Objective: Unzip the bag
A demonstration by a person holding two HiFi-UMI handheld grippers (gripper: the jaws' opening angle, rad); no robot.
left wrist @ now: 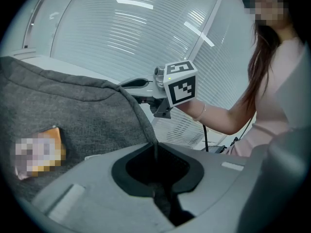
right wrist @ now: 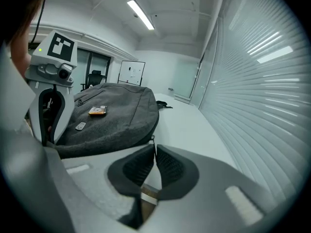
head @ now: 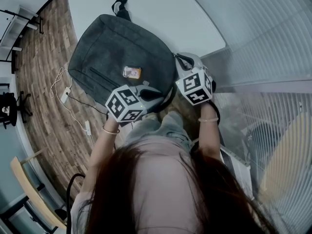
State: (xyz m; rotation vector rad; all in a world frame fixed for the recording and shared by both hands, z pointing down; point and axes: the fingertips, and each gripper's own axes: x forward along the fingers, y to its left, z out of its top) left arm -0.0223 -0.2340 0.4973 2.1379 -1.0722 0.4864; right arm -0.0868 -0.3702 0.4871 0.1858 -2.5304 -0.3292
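Here, a grey bag (head: 117,48) lies flat on the white table (head: 161,9). Its long axis runs from the near end, by the person, away to the carry handle (head: 121,6) at the far end. An orange tag (head: 131,72) rests on its upper face.

Both hand-held tools work at the near end. The left gripper (head: 153,95) meets the bag's near edge. Seen along its own line, the left gripper (left wrist: 155,147) has its jaws narrow, pinched on a fold of the bag's grey cloth that runs straight into the gap.

The right gripper (head: 178,62) sits at the near right corner, just beside the left one. Seen along its own line, the right gripper (right wrist: 153,147) has its jaws drawn almost together. A small zipper pull (right wrist: 152,139) juts from the bag's rim at their tips and appears nipped between them. From this gripper the bag (right wrist: 116,115) lies ahead and to the left, with bare table to the right.

The coming move turns on that layout. The right hand is the one at the pull, and the left serves as an anchor on the cloth. The pull should travel along the rim, away from the pinned fold, likely up the right side toward the handle. How the track bends past the corner cannot be read from here.
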